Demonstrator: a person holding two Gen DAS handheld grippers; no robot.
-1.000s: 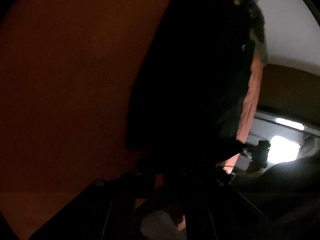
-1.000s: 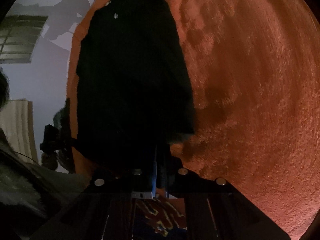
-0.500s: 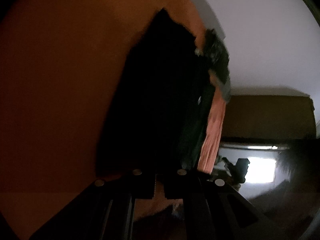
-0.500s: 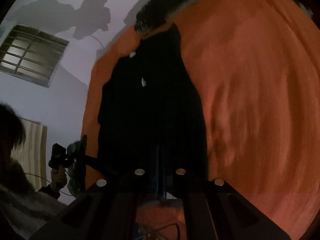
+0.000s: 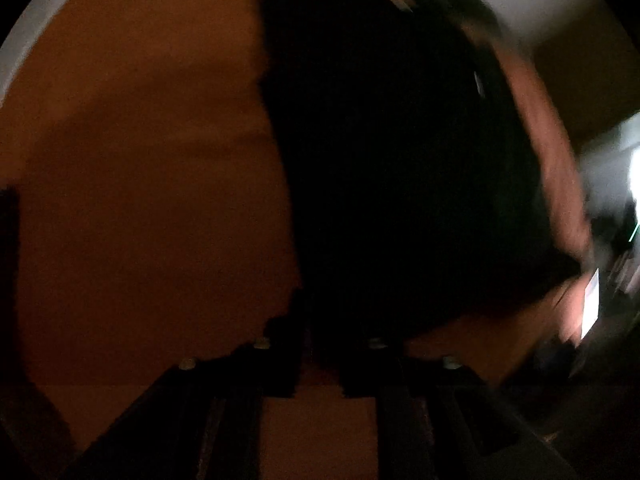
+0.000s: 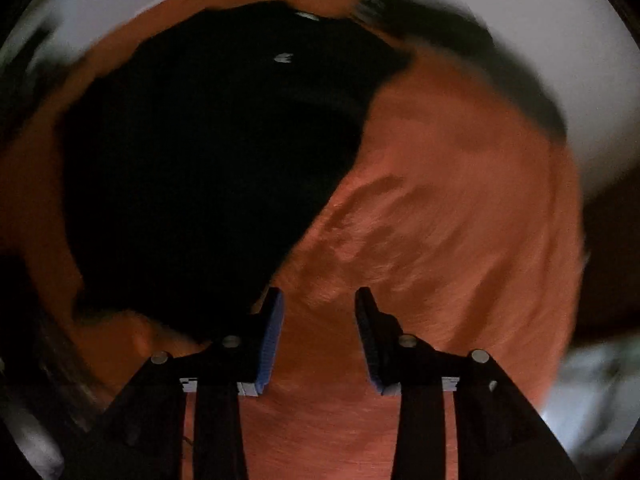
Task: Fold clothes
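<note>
Black fabric, the garment (image 6: pixel 208 152), lies spread on an orange textured cover (image 6: pixel 440 220), likely a bed or similar surface; which one cannot be told. In the right wrist view the garment fills the upper left, with a small pale tag or button (image 6: pixel 282 57) near its far edge. Its near corner ends just beside the left-hand finger of the right gripper (image 6: pixel 318 336).

Right gripper: the fingers (image 6: pixel 269 344) stand spread, having just been opening, with only bare orange cover between the blue pads. No cloth is held.

Left gripper (image 5: pixel 320 364): this view is dark and blurred. The fingers appear parted, having just been opening, with orange cover showing in the gap. The garment (image 5: pixel 400 160) lies ahead, its near edge close to the fingertips; whether cloth touches them cannot be told.

Step in hand, as judged: both grippers have let go after a fold or lay-down, and the next grasp is to be prepared.

Procedure for good execution:
1. Check that the laid edge is flat before regrasping.
2. Locate two matching corners or hem points, one per gripper.
3. Approach steeply from above and pinch only the garment, not the cover beneath.
4. Lift both sides evenly to keep the fold line straight.

A dark pile (image 6: pixel 460 28) lies at the far edge of the cover, clear of the work.
</note>
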